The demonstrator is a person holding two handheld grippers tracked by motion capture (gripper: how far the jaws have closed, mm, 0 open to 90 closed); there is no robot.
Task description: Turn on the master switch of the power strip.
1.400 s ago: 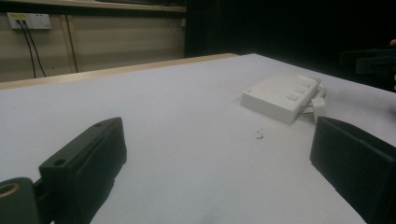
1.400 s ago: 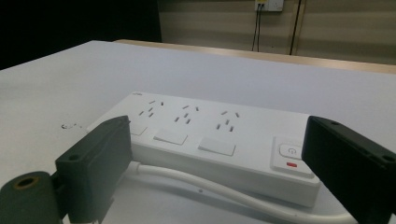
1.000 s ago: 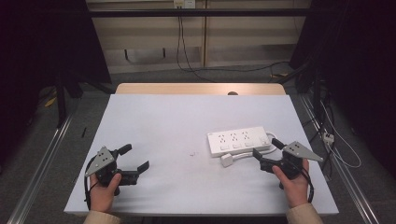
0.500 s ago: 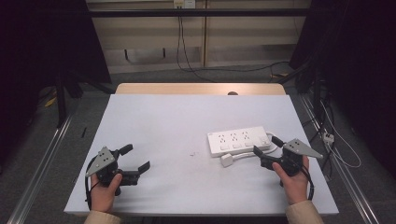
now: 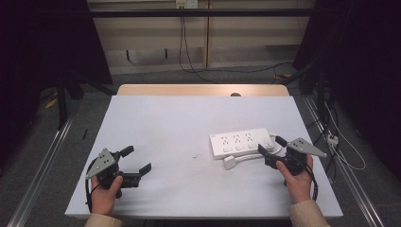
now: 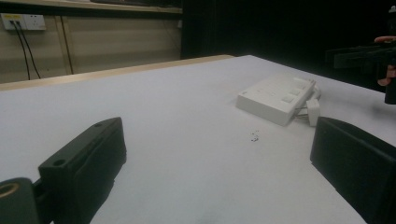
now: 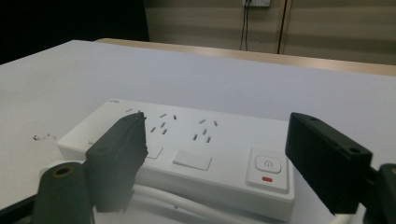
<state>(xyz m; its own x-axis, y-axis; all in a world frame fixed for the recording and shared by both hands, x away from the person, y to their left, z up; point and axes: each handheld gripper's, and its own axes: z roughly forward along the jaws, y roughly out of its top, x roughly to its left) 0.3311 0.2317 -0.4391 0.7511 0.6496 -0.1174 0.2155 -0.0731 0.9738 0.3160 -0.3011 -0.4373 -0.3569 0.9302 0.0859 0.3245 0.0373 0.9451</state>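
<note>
A white power strip [image 5: 242, 143] lies near the right edge of the tabletop [image 5: 189, 123], its plug [image 5: 230, 162] and cord [image 5: 248, 158] just beside it. The right gripper [image 5: 268, 150] sits close to it with its jaws wide and empty. The left gripper [image 5: 136, 161] rests near the front left corner, jaws wide too. A push could slide the strip or snag the loose cord.

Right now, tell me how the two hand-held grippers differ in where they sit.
The right hand-held gripper sits close beside the white power strip, jaws pointing at it; the left hand-held gripper sits far from it over bare table. Both are open, empty, and each held in one hand.
</note>
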